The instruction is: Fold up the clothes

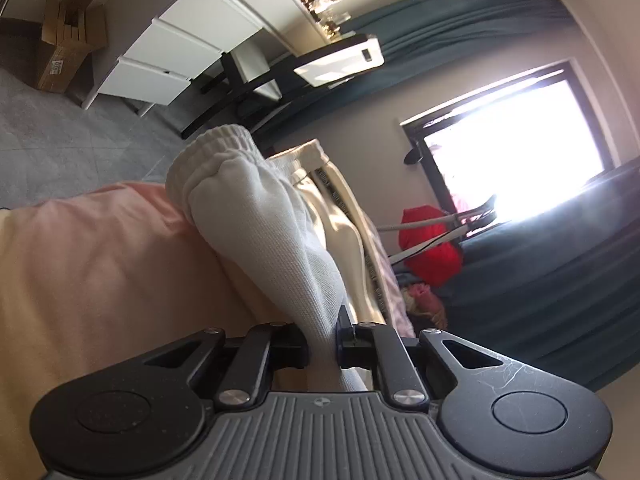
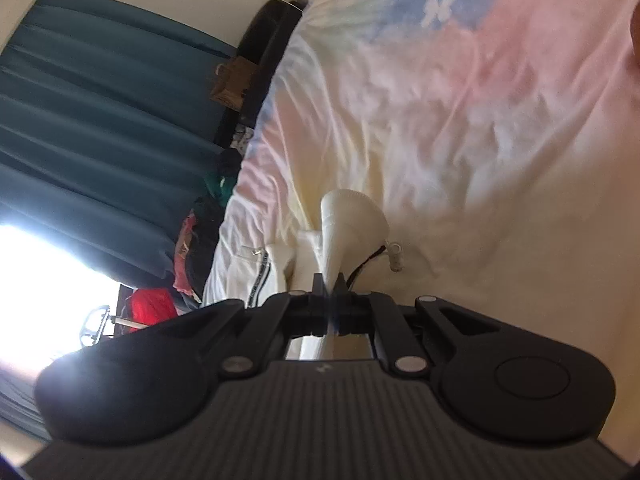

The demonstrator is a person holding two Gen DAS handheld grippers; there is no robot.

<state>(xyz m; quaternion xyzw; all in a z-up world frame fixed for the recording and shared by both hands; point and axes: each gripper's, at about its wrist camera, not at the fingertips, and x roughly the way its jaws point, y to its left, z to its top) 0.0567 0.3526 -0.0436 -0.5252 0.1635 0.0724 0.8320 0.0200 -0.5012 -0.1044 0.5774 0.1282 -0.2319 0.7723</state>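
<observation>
left gripper (image 1: pixel 323 344) – clamped on ribbed white sweatpants (image 1: pixel 256 208), elastic cuff bunched | right gripper (image 2: pixel 329 286) – pinched on their thin fabric fold | pastel bedsheet (image 2: pixel 480 140) rumpled

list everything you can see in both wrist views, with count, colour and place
white garment: 1, white, ribbed cuff, lifted over the bed, pinched at both ends
bedspread: 1, pastel pink, yellow and blue, beneath the garment
curtains: teal, along the window wall
window: 1, bright, dark frame
drawer unit: 1, white, on grey floor
cardboard box: 1, brown, in the corner
red bag: 1, beside the bed
left gripper: black, shut on garment
right gripper: black, shut on garment
</observation>
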